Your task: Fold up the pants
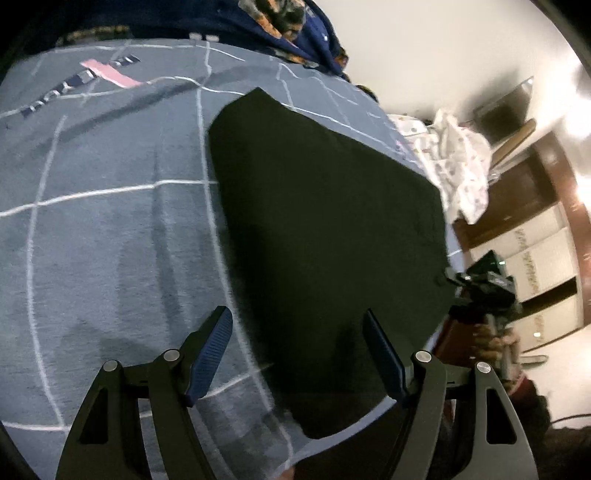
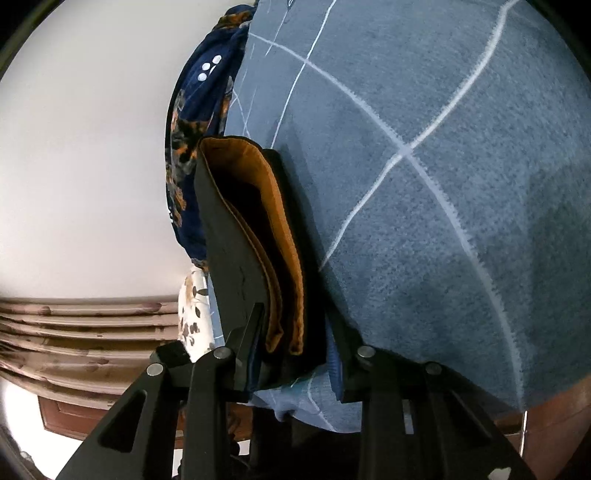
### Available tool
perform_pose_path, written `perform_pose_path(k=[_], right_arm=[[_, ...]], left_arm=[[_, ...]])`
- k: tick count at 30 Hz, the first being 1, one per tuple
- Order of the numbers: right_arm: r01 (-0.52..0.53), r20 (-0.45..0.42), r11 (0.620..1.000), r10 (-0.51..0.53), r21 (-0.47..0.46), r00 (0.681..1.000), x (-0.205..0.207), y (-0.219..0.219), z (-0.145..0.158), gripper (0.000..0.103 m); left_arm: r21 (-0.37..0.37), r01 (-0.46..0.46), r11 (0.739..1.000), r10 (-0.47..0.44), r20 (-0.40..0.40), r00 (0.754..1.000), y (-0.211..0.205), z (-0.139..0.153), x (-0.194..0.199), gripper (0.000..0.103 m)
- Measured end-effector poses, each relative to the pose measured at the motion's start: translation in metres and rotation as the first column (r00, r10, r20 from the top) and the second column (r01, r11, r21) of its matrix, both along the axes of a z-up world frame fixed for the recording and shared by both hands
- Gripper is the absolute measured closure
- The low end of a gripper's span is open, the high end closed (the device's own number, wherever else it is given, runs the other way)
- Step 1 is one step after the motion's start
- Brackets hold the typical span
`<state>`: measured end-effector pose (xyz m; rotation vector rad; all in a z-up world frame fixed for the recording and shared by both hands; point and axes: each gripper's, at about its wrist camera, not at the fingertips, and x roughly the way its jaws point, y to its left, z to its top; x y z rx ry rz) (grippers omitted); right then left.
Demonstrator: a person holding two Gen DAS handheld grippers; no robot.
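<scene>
1. The right gripper (image 2: 295, 332) has its jaws narrow, pinched on the near edge of the pants (image 2: 255, 236). The layered waistband with its tan lining stands between the fingers.
2. The left gripper (image 1: 297, 354) hovers with jaws wide and nothing between them, over the near end of the pants (image 1: 325, 229). These lie flat as a dark slab on the grey checked blanket (image 1: 103, 221).
3. Beyond the pants, a navy patterned cloth (image 1: 295, 33) is bunched at the blanket's far edge. A white printed cloth (image 1: 461, 166) lies past the pants' right side.
4. Risk, as I judge it: the right pinch may hold only some layers. Lifting could then let the rest slide and spoil the fold. The blanket edge beside the jaws could also get caught.
5. Only the right view shows the stacked layers and the lining. Only the left view shows the pants' whole outline and the person's hand (image 1: 491, 343) on the other gripper.
</scene>
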<state>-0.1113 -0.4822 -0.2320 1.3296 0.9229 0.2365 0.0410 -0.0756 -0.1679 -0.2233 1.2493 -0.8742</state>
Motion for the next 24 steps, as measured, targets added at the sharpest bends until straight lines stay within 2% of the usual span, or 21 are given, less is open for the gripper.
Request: perform_pose_path(k=[4,7,19,24], right_arm=[[0.001,0.003,1.0,-0.001,-0.008,1.0,0.0,-0.001,0.003,0.076],[0.001,0.006,1.0,-0.001,-0.007,1.0,-0.003,-0.001,0.003,0.076],[0.011,0.0,1.0,-0.011,-0.004,1.0,-0.006,0.0,0.002,0.076],[0.011,-0.001,1.0,-0.011,-0.002,1.0,-0.005,0.0,0.001,0.076]], left_arm=[[-0.027,0.111,0.993,-0.112,-0.017,0.994,-0.016,-0.002,0.002,0.03],[-0.03,0.14,0.99,-0.14,0.002,0.99,-0.026,0.0,0.005,0.03],[0.07,0.184,0.98,-0.19,0.091,0.978,-0.055,0.003,0.012,0.029],[0.116,0.198,0.973,-0.212,0.122,0.97,-0.066,0.005,0.013,0.025]])
